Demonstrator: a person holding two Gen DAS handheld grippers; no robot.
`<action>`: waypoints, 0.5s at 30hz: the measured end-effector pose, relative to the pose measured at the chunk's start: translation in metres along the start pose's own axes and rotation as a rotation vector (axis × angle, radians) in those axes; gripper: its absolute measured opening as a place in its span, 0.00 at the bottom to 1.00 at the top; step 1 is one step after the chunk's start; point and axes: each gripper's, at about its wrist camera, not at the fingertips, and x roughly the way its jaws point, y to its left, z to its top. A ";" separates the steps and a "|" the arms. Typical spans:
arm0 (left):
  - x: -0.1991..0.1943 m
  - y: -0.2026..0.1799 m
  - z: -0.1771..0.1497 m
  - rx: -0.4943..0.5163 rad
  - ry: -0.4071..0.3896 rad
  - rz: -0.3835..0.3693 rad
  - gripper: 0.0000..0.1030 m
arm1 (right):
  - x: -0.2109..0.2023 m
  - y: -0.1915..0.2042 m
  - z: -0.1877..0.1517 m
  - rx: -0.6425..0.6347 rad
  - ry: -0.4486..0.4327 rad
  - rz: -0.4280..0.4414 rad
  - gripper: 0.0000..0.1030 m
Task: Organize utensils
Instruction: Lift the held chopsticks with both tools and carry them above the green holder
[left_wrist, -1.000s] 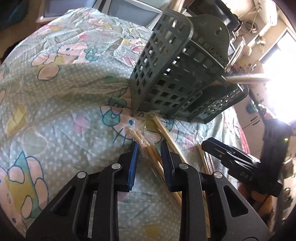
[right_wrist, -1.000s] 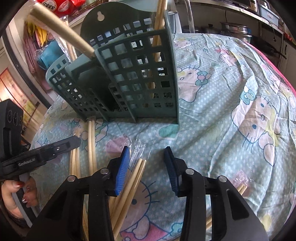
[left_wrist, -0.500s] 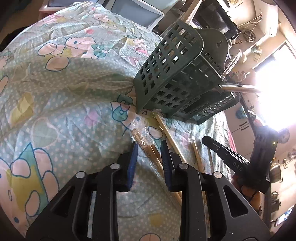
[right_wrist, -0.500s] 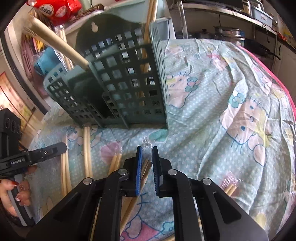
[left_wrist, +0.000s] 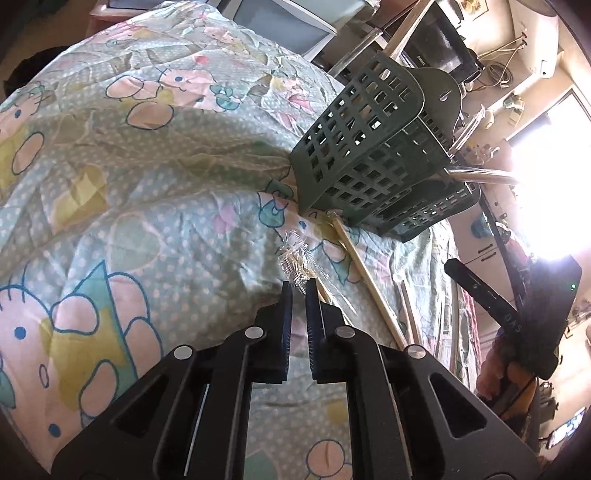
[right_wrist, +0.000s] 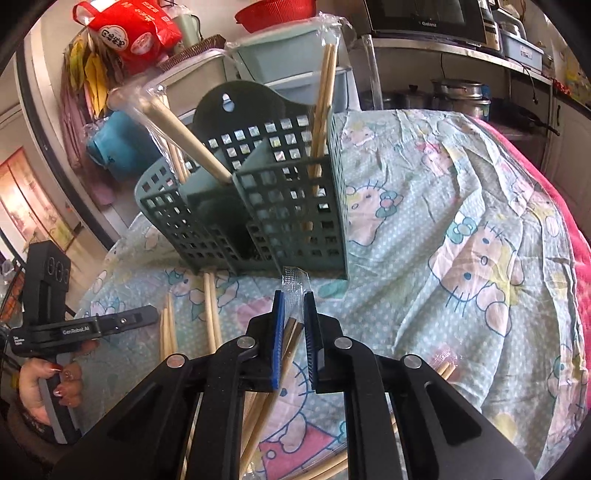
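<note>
A green slotted caddy (left_wrist: 369, 147) (right_wrist: 280, 206) stands on the cartoon-print cloth, holding upright chopsticks (right_wrist: 325, 103) and a wrapped wooden handle (right_wrist: 184, 129). My left gripper (left_wrist: 298, 291) is closing, its jaws nearly together on the crinkled end of a plastic-wrapped chopstick pack (left_wrist: 295, 264) lying on the cloth. My right gripper (right_wrist: 293, 299) is shut on another wrapped chopstick pack (right_wrist: 288, 339); its clear wrapper end sticks up past the tips and the sticks hang below. Each gripper shows in the other's view: the right gripper (left_wrist: 480, 291) and the left gripper (right_wrist: 110, 321).
Loose chopsticks (left_wrist: 364, 266) (right_wrist: 211, 306) lie on the cloth in front of the caddy. One more wrapped pair (right_wrist: 443, 365) lies to the right. A hand (right_wrist: 55, 376) holds the left gripper. A red bag (right_wrist: 133, 29), pots and a microwave stand behind the table.
Both grippers went from open to nearly closed around wrapped chopstick packs. The right one has risen a little with its pack. The left one edged forward along the cloth.
</note>
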 end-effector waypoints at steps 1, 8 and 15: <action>0.000 0.000 0.000 -0.001 -0.002 -0.005 0.05 | -0.002 0.001 0.000 0.000 -0.004 -0.002 0.10; 0.008 -0.003 0.010 -0.026 0.002 -0.017 0.24 | -0.019 0.009 0.004 -0.019 -0.041 0.018 0.10; 0.010 -0.013 0.012 0.023 -0.006 0.028 0.01 | -0.041 0.019 0.012 -0.043 -0.095 0.040 0.09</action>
